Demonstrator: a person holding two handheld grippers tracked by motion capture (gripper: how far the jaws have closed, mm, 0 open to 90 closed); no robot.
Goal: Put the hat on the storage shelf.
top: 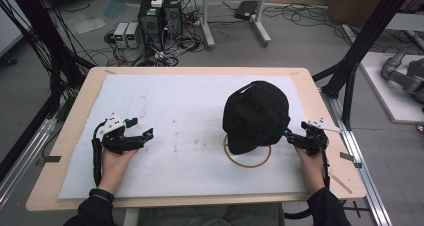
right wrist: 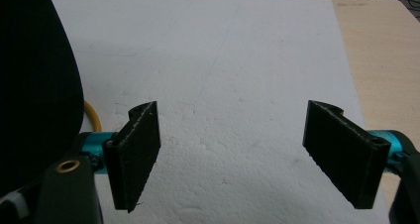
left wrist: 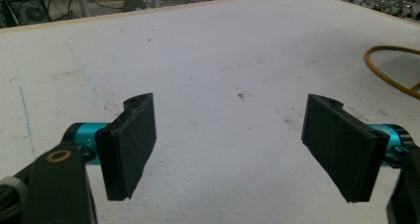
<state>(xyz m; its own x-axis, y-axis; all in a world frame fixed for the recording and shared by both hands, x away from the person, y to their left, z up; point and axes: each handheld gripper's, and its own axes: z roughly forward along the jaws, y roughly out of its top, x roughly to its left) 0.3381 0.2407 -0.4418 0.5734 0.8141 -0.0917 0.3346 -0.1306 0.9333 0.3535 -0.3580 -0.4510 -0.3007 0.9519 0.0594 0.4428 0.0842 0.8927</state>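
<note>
A black cap (top: 256, 115) sits on the white foam sheet (top: 185, 106), right of centre, over a thin brown ring (top: 248, 163) that pokes out at its near edge. My right gripper (top: 295, 137) is open, just right of the cap, its jaws wide apart with bare foam between them; the cap's dark side (right wrist: 34, 85) and a piece of the ring (right wrist: 93, 116) lie at the left of its view. My left gripper (top: 140, 130) is open at the left of the sheet, far from the cap, with nothing between its jaws. The ring (left wrist: 391, 70) appears at the right of its view.
The foam sheet covers a wooden table (top: 55, 151). Black frame posts (top: 350, 81) stand at the right rear corner. Computers and cables (top: 160, 21) lie on the floor beyond the far edge. A grey robot arm (top: 405, 71) rests on a white surface at the far right.
</note>
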